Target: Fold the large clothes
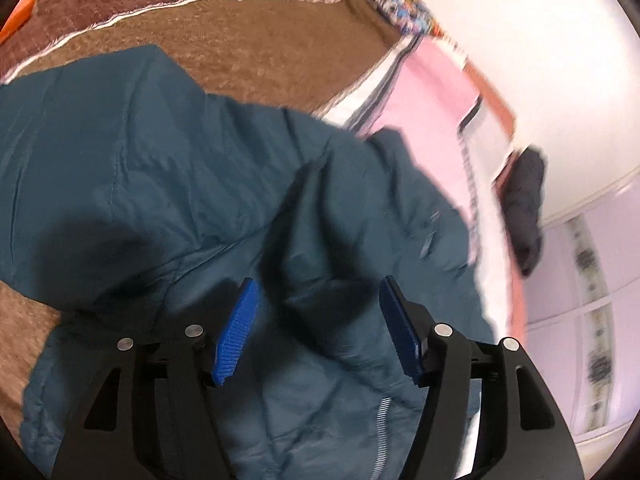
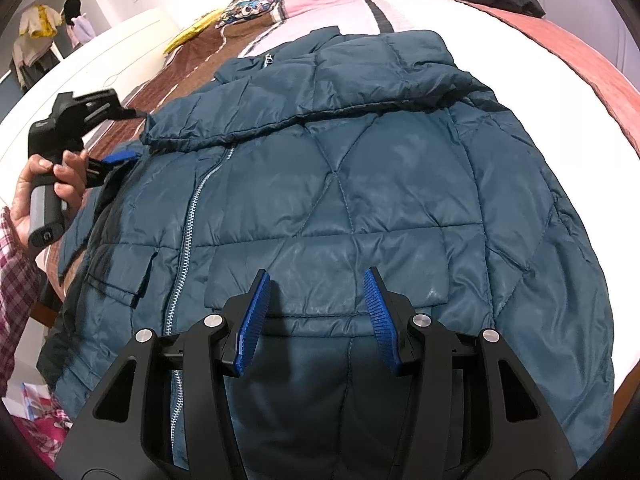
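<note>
The teal quilted jacket (image 2: 360,184) lies spread on the bed (image 2: 520,52), directly under both tools. The right hand-held gripper (image 2: 318,316) hovers released above the hem, nothing between its pads. The left hand-held gripper (image 1: 318,328) stands released too, apparently over a sleeve, though blur obscures this. Slick padded fabric may slip from a shallow pinch, undoing the fold.

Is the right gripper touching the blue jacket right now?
Cannot tell. In the right wrist view the right gripper is open above the blue jacket; no contact or gap shows plainly.
</note>
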